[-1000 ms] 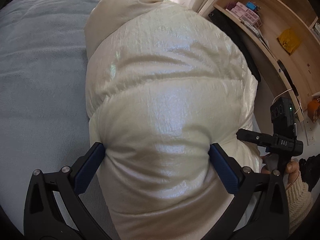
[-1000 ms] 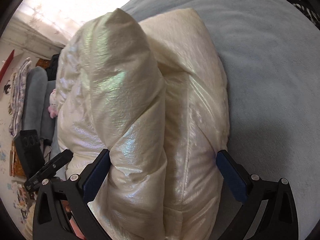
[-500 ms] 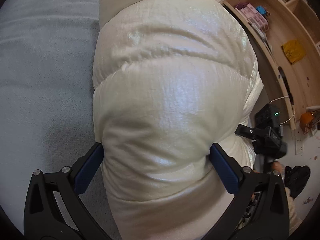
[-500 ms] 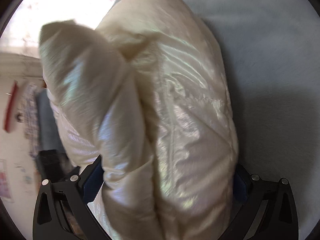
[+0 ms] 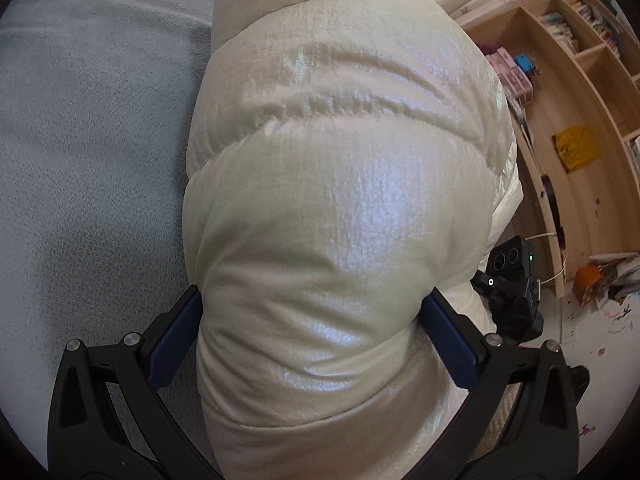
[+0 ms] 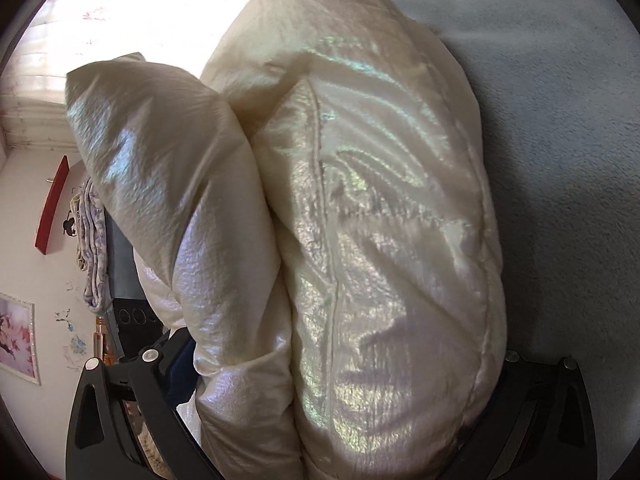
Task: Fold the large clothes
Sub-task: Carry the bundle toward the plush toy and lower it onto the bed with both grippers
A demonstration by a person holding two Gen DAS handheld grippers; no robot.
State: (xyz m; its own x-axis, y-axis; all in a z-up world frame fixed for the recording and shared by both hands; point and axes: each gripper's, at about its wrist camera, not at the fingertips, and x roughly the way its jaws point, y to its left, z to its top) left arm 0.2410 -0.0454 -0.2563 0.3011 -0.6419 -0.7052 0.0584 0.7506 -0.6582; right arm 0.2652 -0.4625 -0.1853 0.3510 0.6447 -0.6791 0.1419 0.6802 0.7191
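Observation:
A puffy cream down jacket [image 5: 340, 160] lies bundled on the grey-blue bed [image 5: 80, 140]. My left gripper [image 5: 312, 332] stands open at full width, with the jacket's bulk wedged between the blue pads [image 5: 172, 340] and pressing on both. In the right wrist view the same jacket [image 6: 380, 220] fills my right gripper [image 6: 344, 360], which is also spread wide. Its left finger [image 6: 176, 364] shows and its right pad is hidden under fabric. A loose padded fold [image 6: 160, 160] stands up on the left. The right gripper's black body [image 5: 516, 292] shows beyond the jacket's right edge.
Wooden shelves [image 5: 580, 100] with boxes, books and a yellow bag [image 5: 576, 152] stand to the right of the bed. A bright curtained window [image 6: 120, 20], stacked folded bedding [image 6: 92, 240] and a red wall shelf [image 6: 52, 200] are on the other side. The bed surface [image 6: 560, 100] extends beyond the jacket.
Both grippers have moved along with the jacket bundle. In the right wrist view the bulk has swung right and now covers the right pad. More shelf shows in the left wrist view.

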